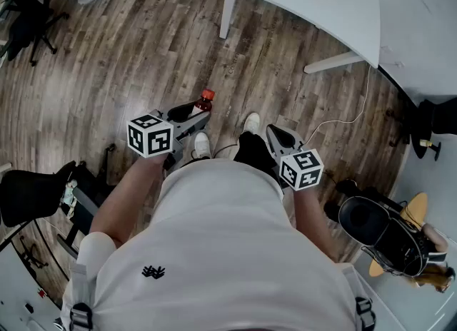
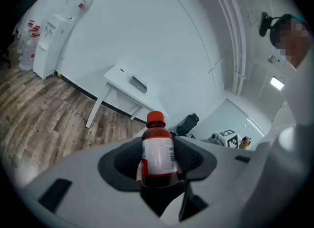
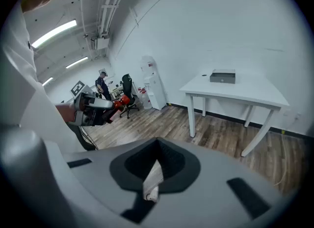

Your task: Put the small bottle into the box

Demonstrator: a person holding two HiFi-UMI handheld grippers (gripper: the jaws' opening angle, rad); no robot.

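Left claw [image 2: 158,169] clamped on bottle [image 2: 158,146]; bottle upright between pads, held above floor [image 1: 143,51]. Right claw [image 3: 156,165] closed, empty. Box [image 3: 222,76] on white worktop [image 3: 255,94], well apart. Pickup looks done; carry and drop-in left.

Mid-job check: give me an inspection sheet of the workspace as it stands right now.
Surface: white table, standing on wooden floor.
Job's things: small bottle upright in the left gripper; grey box on the table.
Clutter: nothing seen.
Grippers: left gripper shut on the bottle; right gripper closed, empty.
Cables: white cable on the floor near the table.
Surroundings: office chairs, water dispenser by the wall.
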